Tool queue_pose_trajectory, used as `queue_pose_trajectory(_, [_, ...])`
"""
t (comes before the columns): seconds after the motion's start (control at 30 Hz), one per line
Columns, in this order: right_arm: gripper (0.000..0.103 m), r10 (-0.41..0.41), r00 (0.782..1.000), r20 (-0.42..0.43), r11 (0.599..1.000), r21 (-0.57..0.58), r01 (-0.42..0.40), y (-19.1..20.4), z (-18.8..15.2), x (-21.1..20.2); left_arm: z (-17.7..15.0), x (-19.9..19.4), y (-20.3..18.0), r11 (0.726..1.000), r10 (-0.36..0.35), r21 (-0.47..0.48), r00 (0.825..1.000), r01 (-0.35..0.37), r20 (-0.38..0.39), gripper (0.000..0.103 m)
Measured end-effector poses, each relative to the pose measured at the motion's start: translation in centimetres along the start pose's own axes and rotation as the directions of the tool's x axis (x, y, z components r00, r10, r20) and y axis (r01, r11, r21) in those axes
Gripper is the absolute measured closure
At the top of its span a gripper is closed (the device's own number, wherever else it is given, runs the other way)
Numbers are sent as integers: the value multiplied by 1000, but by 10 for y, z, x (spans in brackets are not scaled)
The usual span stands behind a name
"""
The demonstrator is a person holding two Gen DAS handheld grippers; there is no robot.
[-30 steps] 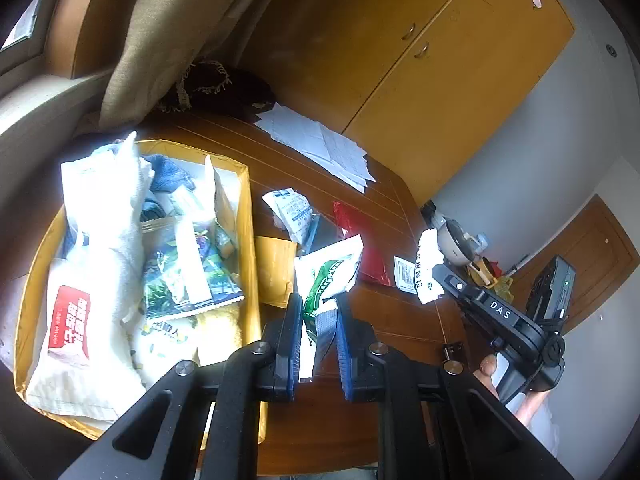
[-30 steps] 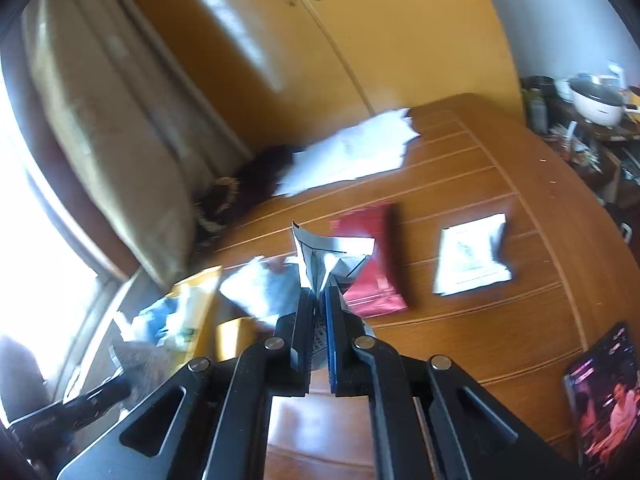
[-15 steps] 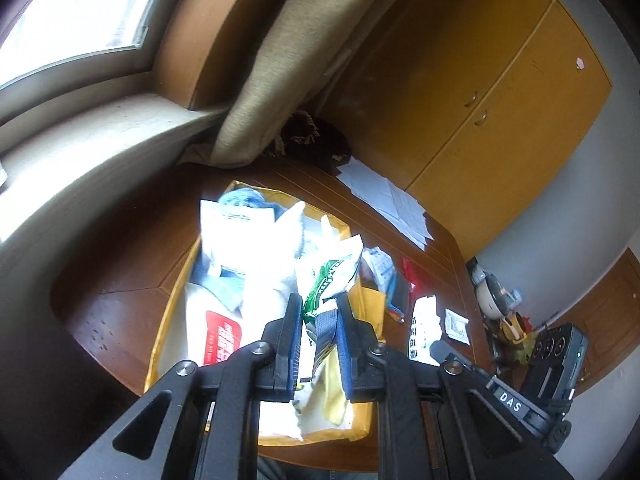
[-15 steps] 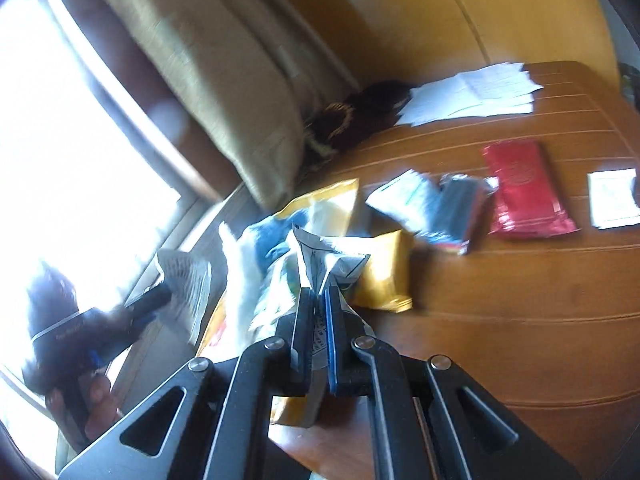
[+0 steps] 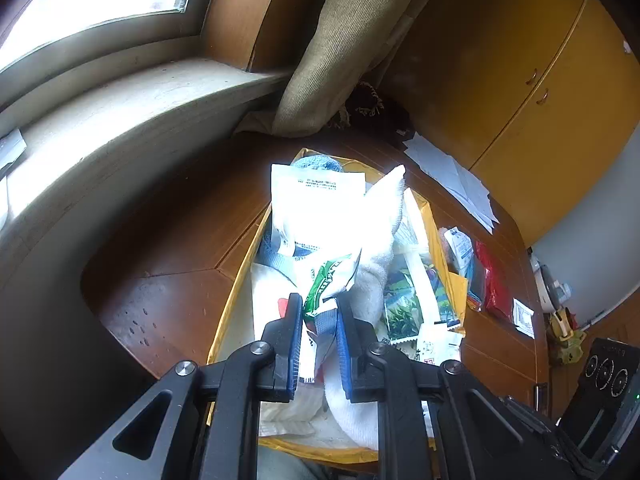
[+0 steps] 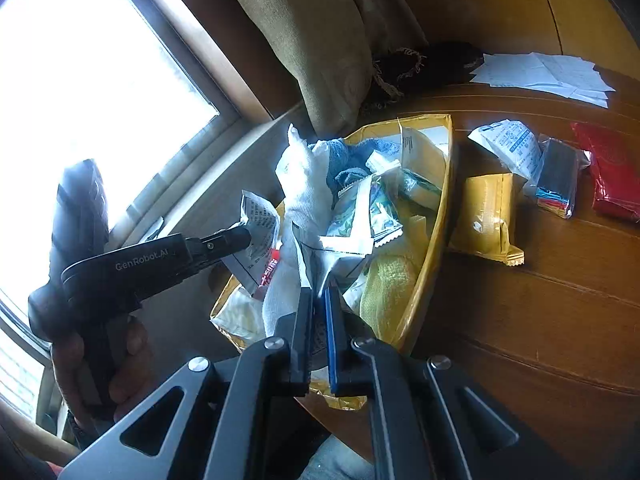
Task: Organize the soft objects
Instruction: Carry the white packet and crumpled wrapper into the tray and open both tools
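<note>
A yellow box [image 5: 425, 216] [image 6: 430, 268] on the wooden table holds several packets, white cloth [image 5: 372, 280] [image 6: 308, 200], blue cloth [image 6: 344, 160] and a yellow cloth [image 6: 386, 292]. My left gripper [image 5: 318, 316] is shut on a white and green packet [image 5: 326, 280] and holds it over the box; the right wrist view shows it from the side [image 6: 244, 236] with the packet [image 6: 258, 232]. My right gripper [image 6: 318, 308] is shut on a grey-white packet [image 6: 340, 260] above the box's near end.
On the table right of the box lie a gold packet [image 6: 486, 216], a white packet [image 6: 508, 144], a dark clear-wrapped packet [image 6: 556, 176], a red packet [image 6: 612, 172] [image 5: 494, 288] and loose papers [image 6: 544, 74] [image 5: 452, 176]. A curtain [image 5: 340, 48] and window sill [image 5: 100, 120] lie behind.
Both grippers have swung left from the table's packets to above the yellow box, each still carrying its packet. The left one has come lower over the box.
</note>
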State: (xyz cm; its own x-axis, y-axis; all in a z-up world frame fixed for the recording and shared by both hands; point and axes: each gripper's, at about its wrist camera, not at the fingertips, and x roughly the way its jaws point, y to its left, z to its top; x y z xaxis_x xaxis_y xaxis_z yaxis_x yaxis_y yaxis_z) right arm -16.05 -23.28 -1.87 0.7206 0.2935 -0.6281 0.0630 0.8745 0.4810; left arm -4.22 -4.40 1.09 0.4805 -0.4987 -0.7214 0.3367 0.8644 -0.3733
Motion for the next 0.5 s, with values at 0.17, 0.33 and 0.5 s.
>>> queue_pose_trajectory(0.17, [97, -27, 999, -22, 999, -20, 27, 2, -6, 9, 1, 8, -14, 997, 58, 59, 998, -58, 14, 86])
queue_pose_trajectory(0.33, [94, -28, 999, -33, 1000, -8, 28, -2, -9, 13, 1, 12, -18, 997, 50, 58, 999, -50, 7, 81])
queue_pose_trajectory(0.5, [79, -25, 1000, -12, 1000, -19, 25, 0, -14, 10, 0, 5, -19, 1000, 17, 25, 999, -18, 38, 47])
